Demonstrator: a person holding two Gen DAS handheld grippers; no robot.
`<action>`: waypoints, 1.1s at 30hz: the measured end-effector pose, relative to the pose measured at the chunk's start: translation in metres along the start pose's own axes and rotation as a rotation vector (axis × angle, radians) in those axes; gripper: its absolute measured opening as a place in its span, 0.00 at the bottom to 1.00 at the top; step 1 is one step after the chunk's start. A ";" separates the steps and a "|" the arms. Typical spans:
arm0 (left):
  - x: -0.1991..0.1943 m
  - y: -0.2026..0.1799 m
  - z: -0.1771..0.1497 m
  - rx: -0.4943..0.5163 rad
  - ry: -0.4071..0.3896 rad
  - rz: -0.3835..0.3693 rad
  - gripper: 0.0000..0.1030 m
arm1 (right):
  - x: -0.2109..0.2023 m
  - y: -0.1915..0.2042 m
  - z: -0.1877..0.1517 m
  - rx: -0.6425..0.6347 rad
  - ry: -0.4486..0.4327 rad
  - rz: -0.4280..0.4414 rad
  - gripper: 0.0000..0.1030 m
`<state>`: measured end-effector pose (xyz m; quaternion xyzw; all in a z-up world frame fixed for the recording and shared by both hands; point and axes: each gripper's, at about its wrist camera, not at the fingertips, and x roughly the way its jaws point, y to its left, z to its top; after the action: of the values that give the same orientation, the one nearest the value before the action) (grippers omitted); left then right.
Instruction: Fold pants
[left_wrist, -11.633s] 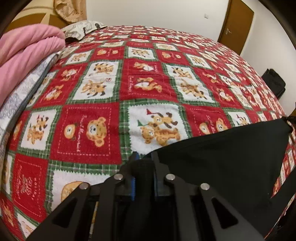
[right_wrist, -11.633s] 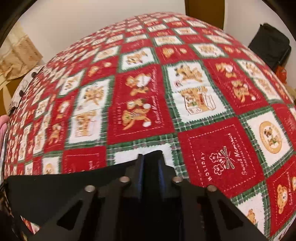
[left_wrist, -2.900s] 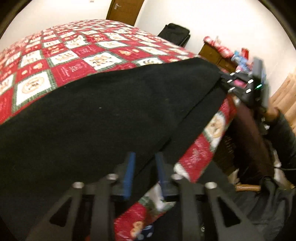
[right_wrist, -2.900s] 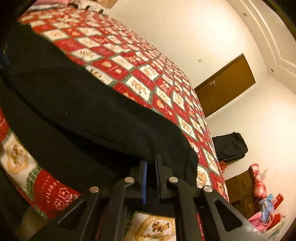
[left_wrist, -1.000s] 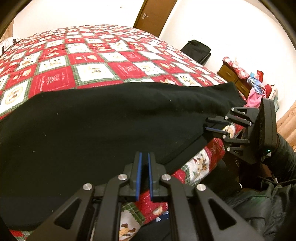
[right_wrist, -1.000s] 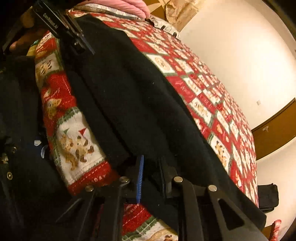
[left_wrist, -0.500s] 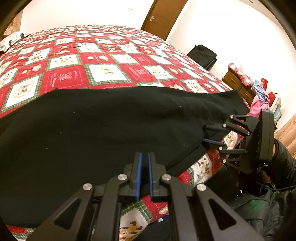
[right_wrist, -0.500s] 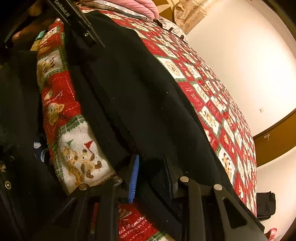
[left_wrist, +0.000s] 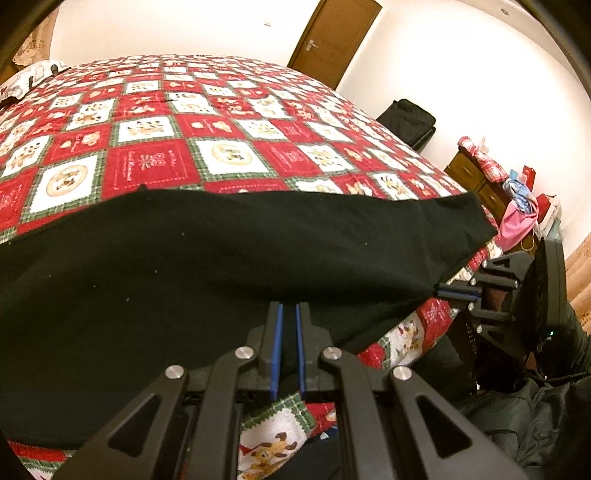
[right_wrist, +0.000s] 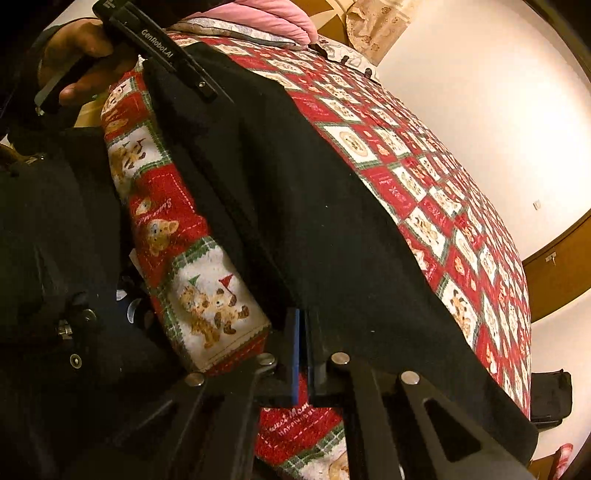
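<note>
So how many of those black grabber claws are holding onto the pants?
2. The left gripper pinches the near edge of the black pants at the bed's side. The right gripper pinches the same edge farther along, toward the far end.

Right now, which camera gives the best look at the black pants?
The left wrist view: the pants spread across the quilt, far edge and right corner visible, right gripper at that corner. The right wrist view shows them steeply along the near edge, with the left gripper pinching it.

The black pants lie spread flat along the bed's near edge. Their lower edge hangs over the side.
</note>
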<state>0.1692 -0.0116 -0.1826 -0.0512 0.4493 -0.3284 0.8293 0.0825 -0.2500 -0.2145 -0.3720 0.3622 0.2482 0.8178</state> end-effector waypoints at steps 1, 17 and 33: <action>-0.001 -0.002 -0.001 0.008 0.001 -0.005 0.07 | -0.003 -0.004 0.001 0.011 -0.013 -0.004 0.01; -0.001 0.001 0.000 0.040 -0.003 0.012 0.07 | 0.018 0.003 -0.016 -0.016 0.083 0.141 0.02; 0.013 0.022 -0.031 -0.045 -0.013 -0.071 0.43 | 0.093 -0.092 0.180 0.493 -0.064 0.559 0.75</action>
<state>0.1604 0.0045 -0.2185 -0.0880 0.4492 -0.3469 0.8186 0.2749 -0.1505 -0.1640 -0.0427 0.4728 0.3789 0.7944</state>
